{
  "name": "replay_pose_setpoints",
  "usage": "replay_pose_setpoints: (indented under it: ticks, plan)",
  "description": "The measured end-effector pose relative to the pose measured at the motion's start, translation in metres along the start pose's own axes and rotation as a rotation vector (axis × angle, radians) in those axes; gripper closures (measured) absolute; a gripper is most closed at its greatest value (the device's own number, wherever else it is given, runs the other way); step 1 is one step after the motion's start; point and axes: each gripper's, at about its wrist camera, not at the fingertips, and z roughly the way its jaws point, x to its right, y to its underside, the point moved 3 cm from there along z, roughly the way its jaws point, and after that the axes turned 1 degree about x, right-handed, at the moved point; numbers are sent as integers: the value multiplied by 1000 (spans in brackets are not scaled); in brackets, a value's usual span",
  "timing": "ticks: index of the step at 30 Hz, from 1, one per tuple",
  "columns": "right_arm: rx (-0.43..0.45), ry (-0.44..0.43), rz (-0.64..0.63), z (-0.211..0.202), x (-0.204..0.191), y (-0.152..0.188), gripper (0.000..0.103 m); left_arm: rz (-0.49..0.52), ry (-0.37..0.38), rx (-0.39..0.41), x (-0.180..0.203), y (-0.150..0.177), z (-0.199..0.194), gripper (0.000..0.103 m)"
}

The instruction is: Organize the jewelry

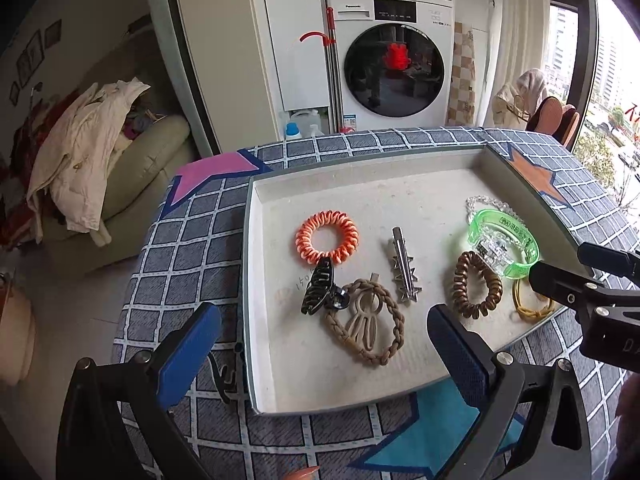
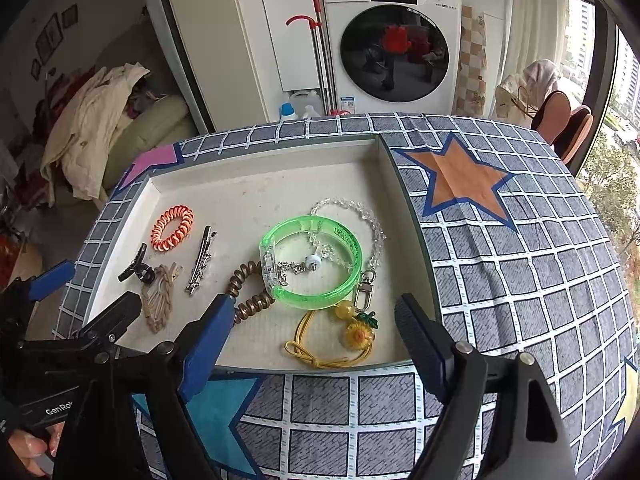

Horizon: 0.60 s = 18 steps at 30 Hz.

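A shallow beige tray (image 1: 256, 280) (image 2: 416, 216) on the table holds the jewelry. In it lie an orange coil tie (image 1: 327, 237) (image 2: 172, 228), a silver clip (image 1: 404, 266) (image 2: 200, 260), a black claw clip (image 1: 320, 286) (image 2: 136, 269), a tan braided piece (image 1: 366, 324) (image 2: 159, 296), a brown coil tie (image 1: 476, 284) (image 2: 246, 288), a green bangle (image 1: 504, 240) (image 2: 312, 260), a clear bead chain (image 2: 360, 216) and a yellow cord charm (image 2: 352, 336). My left gripper (image 1: 320, 356) is open above the tray's near edge. My right gripper (image 2: 316, 344) is open over the yellow charm.
The table wears a grey checked cloth with coloured stars (image 2: 464, 180). A washing machine (image 1: 392, 60) stands behind it. A sofa with clothes (image 1: 92, 152) is at the left, chairs (image 2: 560, 120) at the right by the window.
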Motion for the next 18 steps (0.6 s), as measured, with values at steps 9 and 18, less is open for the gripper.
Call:
replay_pose_setpoints:
  ticks: [9, 18]
  plan:
    - [24, 35, -28, -6, -4, 1, 17, -34, 0, -7, -7, 8, -8, 0]
    - [31, 15, -7, -17, -4, 15, 17, -66, -19, 15, -13, 19, -23, 0]
